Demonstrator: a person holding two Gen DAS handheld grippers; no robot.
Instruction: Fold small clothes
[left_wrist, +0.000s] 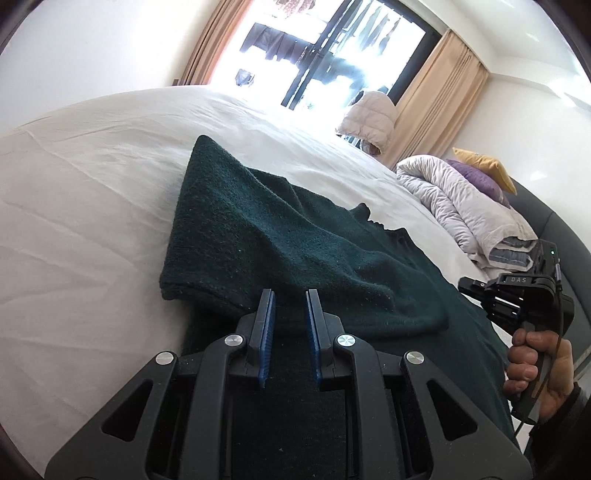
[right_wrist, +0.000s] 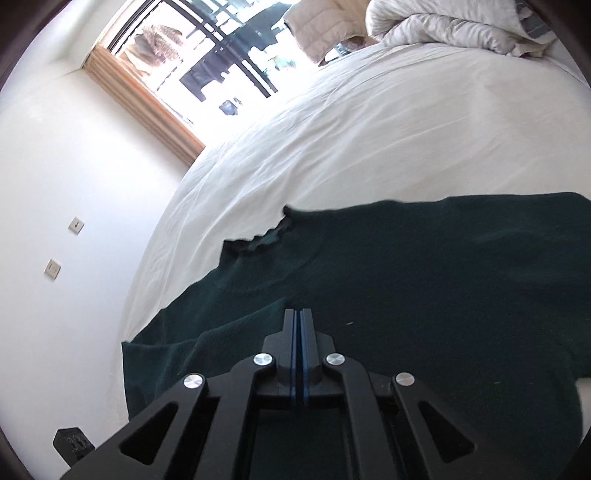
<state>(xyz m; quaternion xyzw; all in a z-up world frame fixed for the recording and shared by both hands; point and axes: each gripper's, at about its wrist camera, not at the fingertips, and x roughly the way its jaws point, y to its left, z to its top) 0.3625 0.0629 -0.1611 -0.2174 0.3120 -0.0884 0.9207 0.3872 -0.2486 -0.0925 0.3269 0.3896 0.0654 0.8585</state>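
A dark green knitted sweater (left_wrist: 295, 240) lies spread on the white bed sheet (left_wrist: 92, 221), with one sleeve folded across its body. Its ribbed collar (right_wrist: 258, 236) points toward the window. My left gripper (left_wrist: 290, 295) hovers over the near edge of the folded part. Its blue pads stand a narrow gap apart, with nothing between them. My right gripper (right_wrist: 298, 314) is over the sweater (right_wrist: 424, 277) just below the collar, pads pressed together with no cloth seen between. In the left wrist view, a hand (left_wrist: 535, 365) holds the right gripper (left_wrist: 467, 287) at the sweater's right side.
A rumpled pale duvet (left_wrist: 461, 199) with a purple pillow (left_wrist: 476, 177) and a yellow pillow (left_wrist: 484, 166) lies against the dark headboard (left_wrist: 554, 221). A beige puffer jacket (left_wrist: 369, 118) sits at the far bed edge before the bright window (left_wrist: 332, 44). A white wall (right_wrist: 55, 166) borders the bed.
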